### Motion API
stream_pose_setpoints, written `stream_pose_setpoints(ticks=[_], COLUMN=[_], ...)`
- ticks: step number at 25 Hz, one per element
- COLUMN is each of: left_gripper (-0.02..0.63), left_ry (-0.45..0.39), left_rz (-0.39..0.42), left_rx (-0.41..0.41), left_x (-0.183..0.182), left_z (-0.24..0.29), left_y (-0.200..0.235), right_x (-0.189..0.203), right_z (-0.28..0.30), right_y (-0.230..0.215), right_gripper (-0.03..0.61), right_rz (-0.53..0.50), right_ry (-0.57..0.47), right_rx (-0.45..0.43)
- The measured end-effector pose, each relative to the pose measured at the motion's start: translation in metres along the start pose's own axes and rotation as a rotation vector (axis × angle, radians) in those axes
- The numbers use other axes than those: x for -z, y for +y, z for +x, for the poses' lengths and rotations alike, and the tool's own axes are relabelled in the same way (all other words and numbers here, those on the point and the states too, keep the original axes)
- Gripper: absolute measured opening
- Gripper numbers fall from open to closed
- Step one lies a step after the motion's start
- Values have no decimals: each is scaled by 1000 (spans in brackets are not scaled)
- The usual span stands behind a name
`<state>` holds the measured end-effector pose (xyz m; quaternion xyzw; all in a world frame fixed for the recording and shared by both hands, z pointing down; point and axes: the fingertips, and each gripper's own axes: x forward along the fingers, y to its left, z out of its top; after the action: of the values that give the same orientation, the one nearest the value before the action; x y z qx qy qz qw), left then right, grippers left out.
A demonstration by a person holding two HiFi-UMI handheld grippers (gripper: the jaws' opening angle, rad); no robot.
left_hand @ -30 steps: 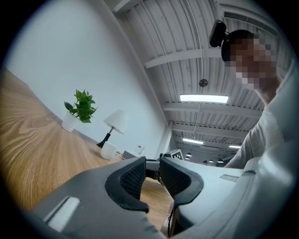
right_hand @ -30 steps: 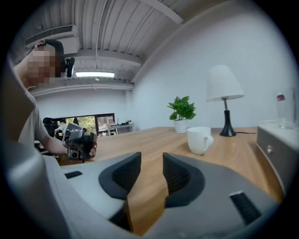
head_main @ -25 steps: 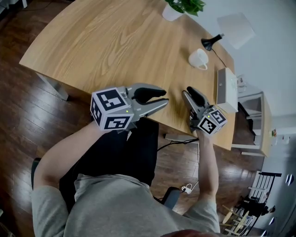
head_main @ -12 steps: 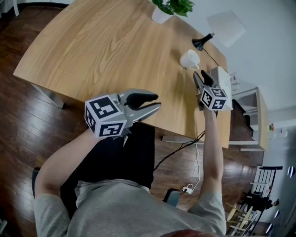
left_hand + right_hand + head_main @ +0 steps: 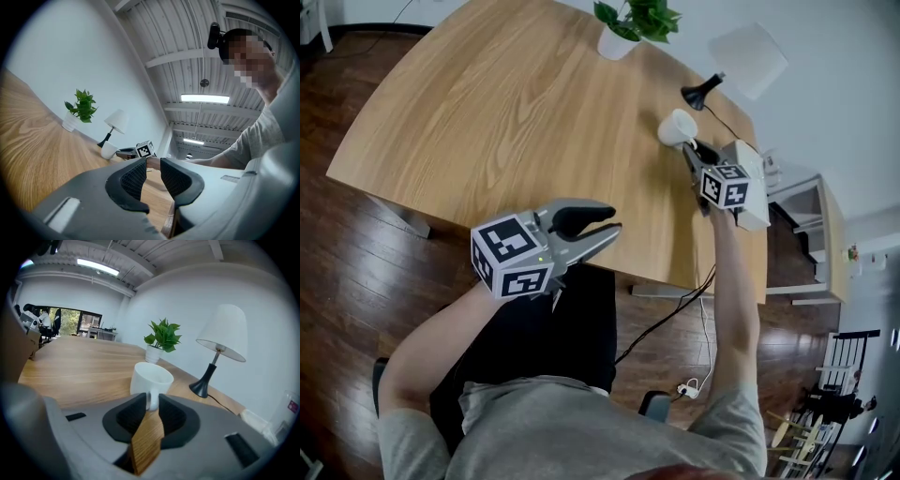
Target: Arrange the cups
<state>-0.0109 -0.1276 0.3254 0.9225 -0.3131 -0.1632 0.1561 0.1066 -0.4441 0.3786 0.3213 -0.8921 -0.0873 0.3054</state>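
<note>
A white cup (image 5: 675, 127) stands upright at the far right of the wooden table (image 5: 487, 112), its handle turned toward my right gripper (image 5: 690, 152). In the right gripper view the cup (image 5: 150, 376) sits just ahead, and its handle lies between the right gripper (image 5: 150, 401) pads; the jaws are closing and both pads touch it. My left gripper (image 5: 615, 218) hangs by the table's front edge, slightly open, with nothing between its jaws. From the left gripper (image 5: 153, 165) view the cup (image 5: 108, 150) is far off.
A potted plant (image 5: 619, 37) stands at the table's far edge. A black-based lamp (image 5: 701, 90) with a white shade is just beyond the cup. A white box (image 5: 757, 192) lies right of the right gripper. Dark wooden floor surrounds the table.
My right gripper has travelled from the table's front edge out to the cup, and its jaws now sit around the handle. The left gripper has stayed put.
</note>
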Motion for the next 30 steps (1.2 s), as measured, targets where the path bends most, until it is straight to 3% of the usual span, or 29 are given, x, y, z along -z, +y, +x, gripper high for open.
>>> stream_pose_setpoints(ticks=[10, 19, 23, 27, 30], left_gripper=[89, 89, 89, 89, 89], left_ry=[1, -4, 2, 9, 16], left_rz=[2, 5, 6, 14, 21], left_rx=[2, -4, -4, 1, 1], left_x=[-1, -3, -3, -3, -1], left_z=[-1, -13, -4, -1, -2], left_y=[0, 4, 2, 0, -1], right_x=[-6, -8, 7, 39, 75], right_z=[-28, -95, -154, -206, -231], right_y=[21, 32, -28, -106, -146], right_gripper=[67, 66, 66, 66, 66], right_rz=[182, 373, 377, 384, 413], right_ry=[-65, -215, -237, -190, -129], right_rx=[-25, -61, 65, 238, 319])
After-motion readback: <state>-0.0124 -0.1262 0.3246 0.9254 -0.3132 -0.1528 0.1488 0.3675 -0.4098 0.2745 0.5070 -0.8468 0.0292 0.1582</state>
